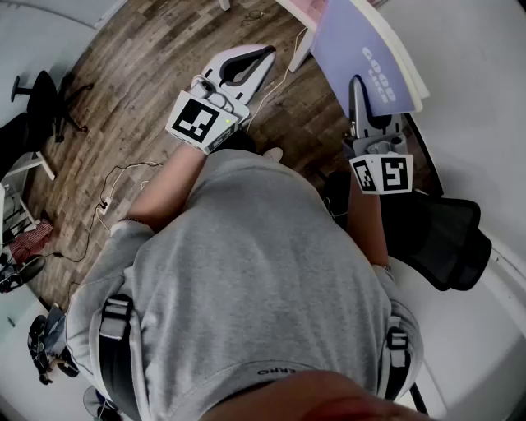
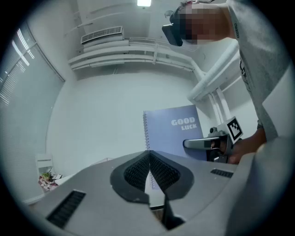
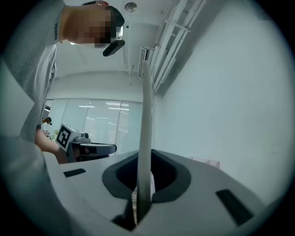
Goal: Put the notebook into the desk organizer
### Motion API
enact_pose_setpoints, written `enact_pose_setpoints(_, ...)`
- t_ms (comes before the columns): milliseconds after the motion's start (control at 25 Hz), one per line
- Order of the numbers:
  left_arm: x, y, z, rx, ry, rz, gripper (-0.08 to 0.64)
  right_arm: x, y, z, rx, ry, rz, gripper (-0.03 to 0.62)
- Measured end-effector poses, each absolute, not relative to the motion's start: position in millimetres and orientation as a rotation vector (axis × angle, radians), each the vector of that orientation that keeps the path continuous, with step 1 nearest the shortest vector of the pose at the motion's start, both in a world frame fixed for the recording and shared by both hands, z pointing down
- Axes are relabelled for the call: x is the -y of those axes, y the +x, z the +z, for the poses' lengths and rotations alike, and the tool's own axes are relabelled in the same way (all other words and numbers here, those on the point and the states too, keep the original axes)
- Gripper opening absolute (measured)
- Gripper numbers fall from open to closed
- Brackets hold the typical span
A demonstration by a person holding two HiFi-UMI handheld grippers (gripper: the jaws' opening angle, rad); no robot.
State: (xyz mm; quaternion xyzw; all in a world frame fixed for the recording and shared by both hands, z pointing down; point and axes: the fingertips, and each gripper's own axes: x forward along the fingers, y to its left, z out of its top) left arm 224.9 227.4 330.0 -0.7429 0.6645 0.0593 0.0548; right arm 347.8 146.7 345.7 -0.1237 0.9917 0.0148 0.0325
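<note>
A lavender spiral notebook (image 1: 362, 41) printed "GOOD LUCK" is held in the air at the upper right of the head view, over the near edge of the white table (image 1: 477, 99). My right gripper (image 1: 357, 82) is shut on its lower edge. In the right gripper view the notebook (image 3: 146, 115) stands edge-on, rising from between the pads of the right gripper (image 3: 145, 159). My left gripper (image 1: 267, 53) hangs over the wood floor to the left, shut and empty. From the left gripper (image 2: 148, 153) the notebook cover (image 2: 173, 131) faces the camera. A faint clear box (image 3: 206, 162) sits on the table.
A black office chair (image 1: 444, 234) stands below the right gripper, beside the table. Another black chair (image 1: 37, 94) is at far left. Cables (image 1: 115, 185) trail over the wood floor. Something pink (image 1: 308, 10) lies at the table's top edge.
</note>
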Motion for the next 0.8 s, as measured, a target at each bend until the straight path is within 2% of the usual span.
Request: enact_pose_setpoints(800, -233.3, 223.0, 322.4, -2.044, -2.247, 0.188, 0.02, -157.3, 346.2, 336.5, -3.047, -0.343, -0.017, 0.04)
